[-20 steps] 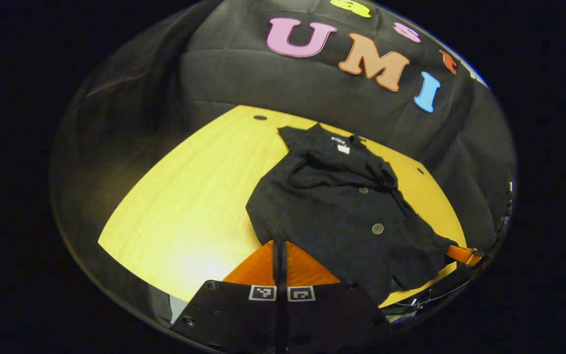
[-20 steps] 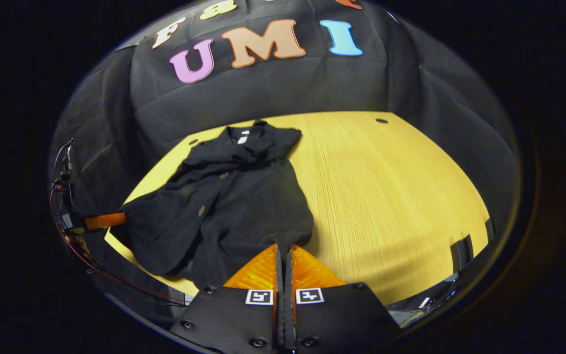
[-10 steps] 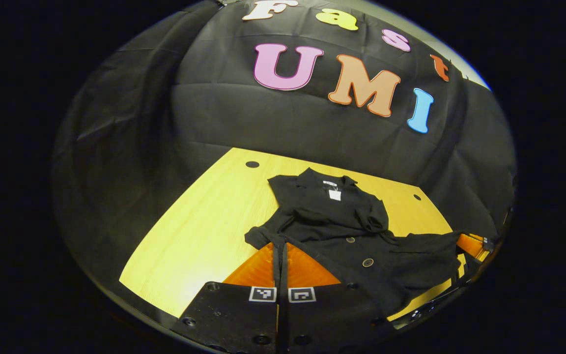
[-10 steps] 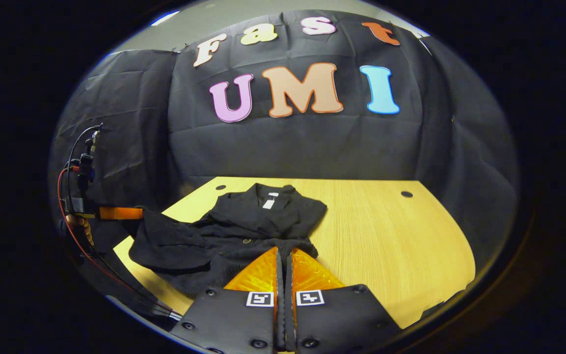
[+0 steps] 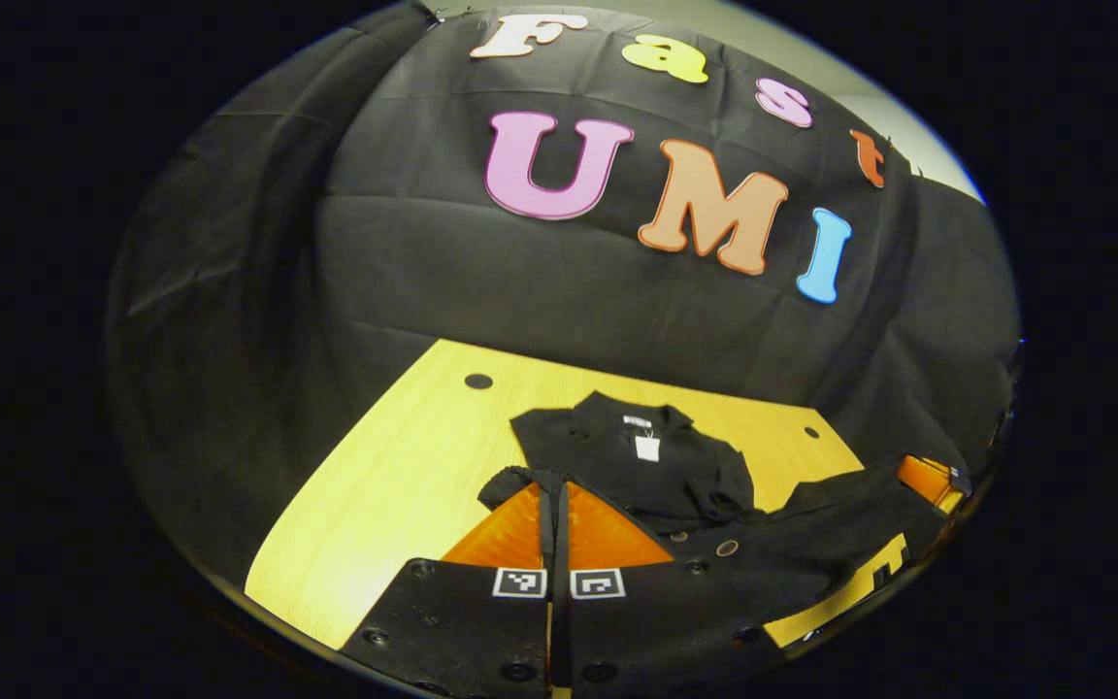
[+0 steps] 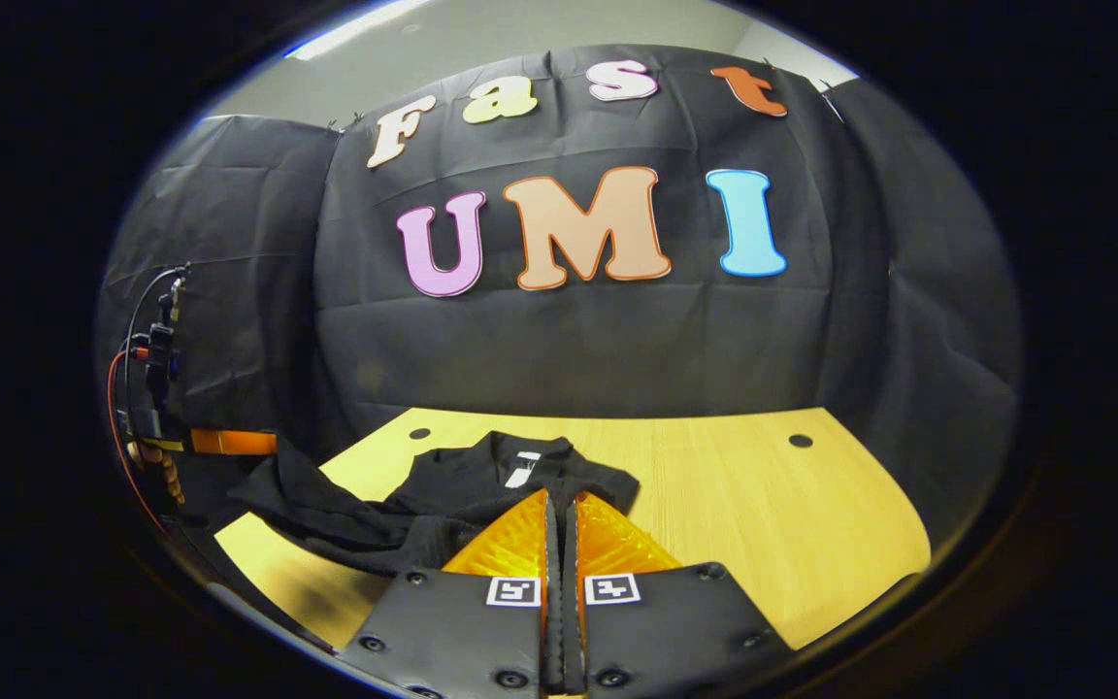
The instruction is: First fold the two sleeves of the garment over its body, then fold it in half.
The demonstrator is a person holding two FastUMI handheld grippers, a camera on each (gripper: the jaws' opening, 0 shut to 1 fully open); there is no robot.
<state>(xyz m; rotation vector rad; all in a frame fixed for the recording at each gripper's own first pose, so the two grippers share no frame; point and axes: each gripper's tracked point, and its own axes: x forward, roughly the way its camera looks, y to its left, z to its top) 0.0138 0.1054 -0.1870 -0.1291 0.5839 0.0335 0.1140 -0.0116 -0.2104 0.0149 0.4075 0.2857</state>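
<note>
Garment (image 5: 656, 466): black, soft, limp; lies toward the bench (image 5: 394, 466) far edge. Left gripper (image 5: 553, 495) and right gripper (image 6: 559, 505) each pinch a hem corner; best hold there.

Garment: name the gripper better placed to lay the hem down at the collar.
Right, probably: the right gripper holds the garment beside its collar, while the left gripper grips it back at the table edge.

Matte black screw-studded gripper housing (image 6: 559, 631), paired square black-and-white fiducial tags (image 6: 564, 589), red and black cables (image 6: 132, 388) routed along far gripper (image 6: 229, 443)
</note>
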